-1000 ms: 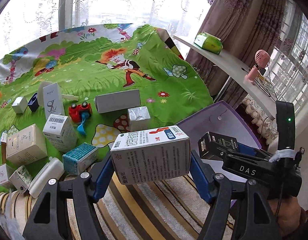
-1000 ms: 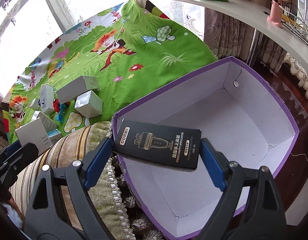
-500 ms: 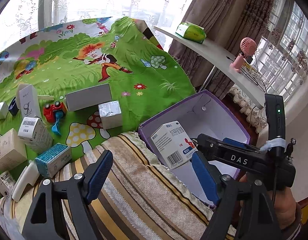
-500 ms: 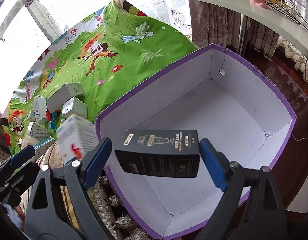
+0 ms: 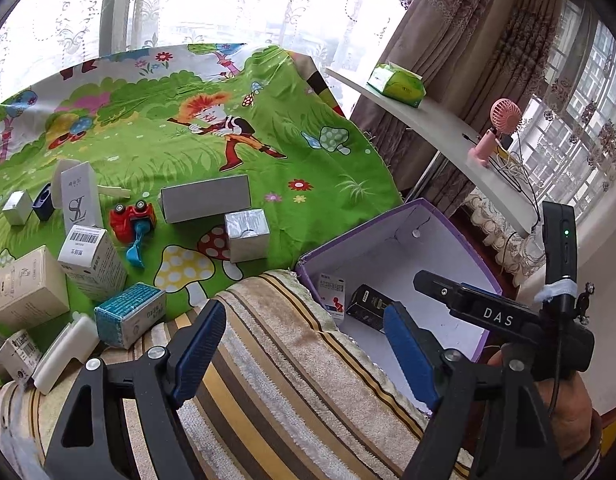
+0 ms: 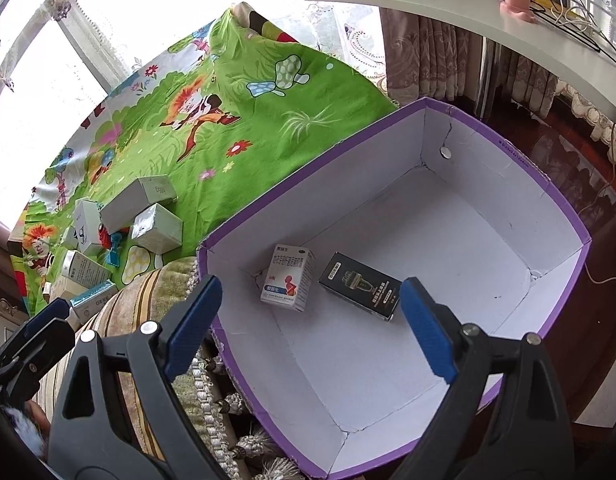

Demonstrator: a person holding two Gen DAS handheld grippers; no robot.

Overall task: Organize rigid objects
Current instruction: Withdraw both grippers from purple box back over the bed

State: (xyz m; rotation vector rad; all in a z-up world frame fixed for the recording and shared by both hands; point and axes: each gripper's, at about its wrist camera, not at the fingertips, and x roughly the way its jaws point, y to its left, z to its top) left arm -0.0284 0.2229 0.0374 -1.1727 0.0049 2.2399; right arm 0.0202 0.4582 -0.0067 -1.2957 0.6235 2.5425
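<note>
A purple box with a white inside (image 6: 439, 120) stands beside the bed; it also shows in the left wrist view (image 5: 391, 216). On its floor lie a white medicine box (image 6: 288, 278) and a black box (image 6: 359, 286), also seen from the left wrist as the white box (image 5: 332, 294) and the black box (image 5: 367, 302). My right gripper (image 6: 308, 324) is open and empty above the box's near side. My left gripper (image 5: 304, 354) is open and empty over a striped towel (image 5: 292, 360). Several small boxes (image 5: 206, 198) lie on the green cartoon sheet.
A red toy car (image 5: 132, 218) and a silver cube box (image 5: 247, 234) lie among the boxes. A curved white shelf (image 5: 439, 128) holds a green tissue pack (image 5: 395, 84) and a pink fan (image 5: 495, 128). Curtains hang behind.
Both grippers opened. The white medicine box left my left gripper and the black box left my right gripper; both now lie on the purple box's floor.
</note>
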